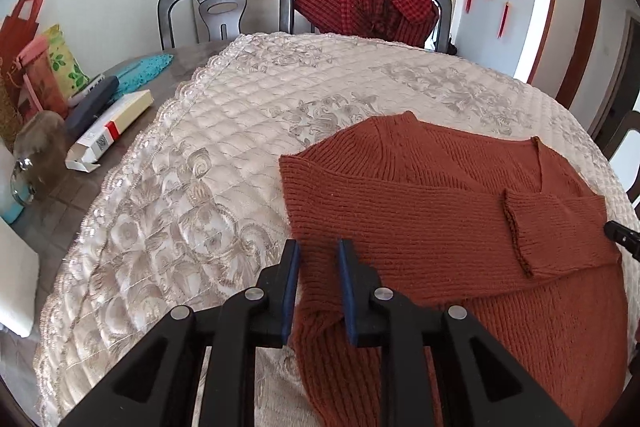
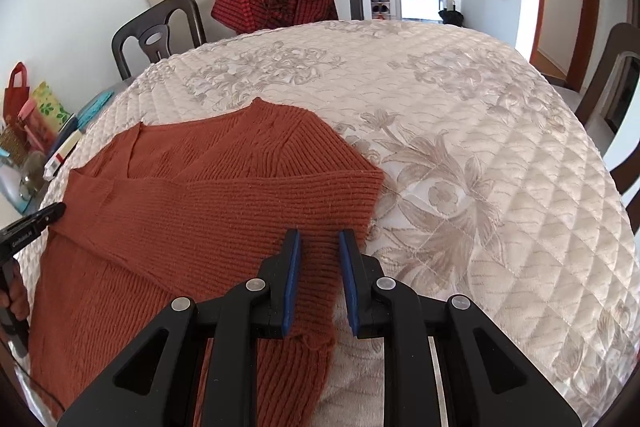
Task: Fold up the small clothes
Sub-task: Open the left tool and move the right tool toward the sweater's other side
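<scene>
A rust-brown knitted sweater (image 1: 440, 211) lies flat on the quilted cream table cover (image 1: 224, 131), both sleeves folded across its chest. My left gripper (image 1: 319, 253) hovers over the sweater's left edge, jaws apart with knit between the blue pads. My right gripper (image 2: 319, 241) hovers over the sweater's (image 2: 192, 211) right edge in the same way, jaws apart. The tip of the right gripper shows at the left wrist view's right edge (image 1: 622, 237); the left gripper shows at the right wrist view's left edge (image 2: 32, 223).
A red checked garment (image 1: 372, 3) hangs over a far chair (image 1: 442, 15). A second dark chair (image 1: 224, 7) stands beside it. Boxes (image 1: 112, 127), bags (image 1: 28, 39), a jar (image 1: 38, 155) and a teal cloth (image 1: 144, 69) crowd the table's left side.
</scene>
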Demonstrator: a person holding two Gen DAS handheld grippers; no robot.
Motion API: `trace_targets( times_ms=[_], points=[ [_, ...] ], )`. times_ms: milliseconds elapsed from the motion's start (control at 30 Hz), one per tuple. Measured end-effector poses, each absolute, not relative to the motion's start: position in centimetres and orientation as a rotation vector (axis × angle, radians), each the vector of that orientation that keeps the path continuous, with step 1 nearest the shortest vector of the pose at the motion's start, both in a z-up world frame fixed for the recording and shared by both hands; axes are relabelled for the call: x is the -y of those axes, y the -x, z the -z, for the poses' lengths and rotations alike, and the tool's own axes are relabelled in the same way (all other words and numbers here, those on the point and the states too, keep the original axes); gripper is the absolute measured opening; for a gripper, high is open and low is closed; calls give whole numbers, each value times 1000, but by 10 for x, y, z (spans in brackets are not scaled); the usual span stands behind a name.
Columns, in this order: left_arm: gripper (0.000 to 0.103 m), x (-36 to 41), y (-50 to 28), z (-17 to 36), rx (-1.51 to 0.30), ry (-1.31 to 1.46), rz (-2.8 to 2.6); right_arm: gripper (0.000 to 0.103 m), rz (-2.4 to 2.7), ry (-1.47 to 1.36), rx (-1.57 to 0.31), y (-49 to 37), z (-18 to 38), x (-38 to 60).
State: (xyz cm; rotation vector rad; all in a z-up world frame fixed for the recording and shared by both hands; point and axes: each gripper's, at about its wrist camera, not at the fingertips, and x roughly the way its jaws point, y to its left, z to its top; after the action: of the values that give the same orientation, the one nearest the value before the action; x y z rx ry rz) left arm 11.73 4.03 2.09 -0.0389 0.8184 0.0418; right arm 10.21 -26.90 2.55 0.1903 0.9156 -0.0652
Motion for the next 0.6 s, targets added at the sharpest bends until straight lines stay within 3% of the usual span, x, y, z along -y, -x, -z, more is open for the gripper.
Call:
trace_targets(
  times_ms=[600],
  points=[
    [26,-28,-79,-24,-822,-3,-17,20,6,-176,-913,-58,-37,250]
  ],
)
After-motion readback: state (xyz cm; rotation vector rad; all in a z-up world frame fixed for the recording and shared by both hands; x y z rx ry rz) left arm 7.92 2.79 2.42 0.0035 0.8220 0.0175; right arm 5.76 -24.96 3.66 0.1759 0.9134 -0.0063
